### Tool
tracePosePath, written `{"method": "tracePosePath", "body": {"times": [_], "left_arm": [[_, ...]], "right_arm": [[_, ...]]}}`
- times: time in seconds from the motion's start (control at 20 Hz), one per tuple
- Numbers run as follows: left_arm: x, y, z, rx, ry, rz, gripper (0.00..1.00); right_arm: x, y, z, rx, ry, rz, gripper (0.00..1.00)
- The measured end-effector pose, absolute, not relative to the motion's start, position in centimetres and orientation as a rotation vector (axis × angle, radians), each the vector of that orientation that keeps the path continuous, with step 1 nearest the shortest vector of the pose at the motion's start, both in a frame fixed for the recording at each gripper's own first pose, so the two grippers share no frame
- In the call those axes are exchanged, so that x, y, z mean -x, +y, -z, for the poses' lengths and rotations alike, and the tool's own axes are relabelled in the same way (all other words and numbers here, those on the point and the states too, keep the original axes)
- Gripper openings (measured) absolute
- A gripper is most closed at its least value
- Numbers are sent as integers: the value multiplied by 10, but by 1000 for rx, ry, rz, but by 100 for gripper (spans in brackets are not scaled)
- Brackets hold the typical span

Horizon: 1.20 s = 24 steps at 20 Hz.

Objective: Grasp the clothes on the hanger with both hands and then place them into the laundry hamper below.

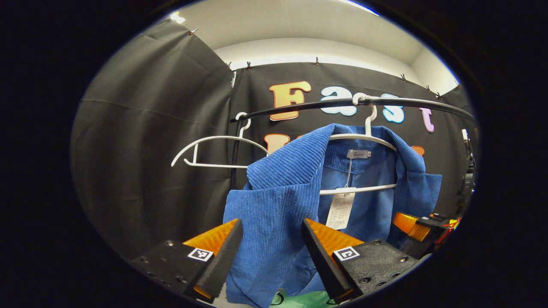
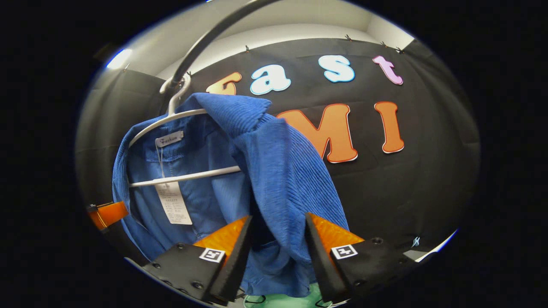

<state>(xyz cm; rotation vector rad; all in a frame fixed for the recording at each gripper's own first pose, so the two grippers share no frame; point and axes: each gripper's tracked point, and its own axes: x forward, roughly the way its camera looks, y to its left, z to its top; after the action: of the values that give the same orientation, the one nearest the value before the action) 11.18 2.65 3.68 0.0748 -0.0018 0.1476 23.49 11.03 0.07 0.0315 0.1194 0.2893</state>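
The blue corduroy jacket hangs on its white hanger from the black rail, mid-frame in both views, so nothing is off yet. The left claw and right claw each stand wide around a front panel, not yet pinching. Gripping, lifting off and lowering to the green hamper at bottom edge all remain.

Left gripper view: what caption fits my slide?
Open left tool straddles a blue corduroy jacket hanging on a white hanger.
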Motion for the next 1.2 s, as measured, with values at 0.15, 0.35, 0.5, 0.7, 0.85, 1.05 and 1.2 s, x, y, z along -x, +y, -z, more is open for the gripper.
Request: {"method": "tracePosePath", "body": {"times": [0.15,0.35,0.5,0.7,0.85,1.05,1.2], "left_arm": [[-110,29,-31,-80,9,-158,71],[-111,28,-30,-60,17,-146,40],[-109,32,-30,-64,41,-143,11],[-101,20,-40,-32,58,-48,0],[-98,26,-47,-9,68,-49,0],[-89,34,-63,42,55,-43,0],[-80,47,-83,46,31,-57,0]], "right_arm": [[-242,104,2,-117,150,-324,63],[-238,97,-12,-234,159,-403,13],[-231,99,-32,-282,145,-496,12],[-220,98,-61,-320,105,-570,8],[-215,97,-76,-352,109,-618,8],[-211,94,-94,-375,100,-637,8],[-210,92,-103,-377,102,-642,8]]}}
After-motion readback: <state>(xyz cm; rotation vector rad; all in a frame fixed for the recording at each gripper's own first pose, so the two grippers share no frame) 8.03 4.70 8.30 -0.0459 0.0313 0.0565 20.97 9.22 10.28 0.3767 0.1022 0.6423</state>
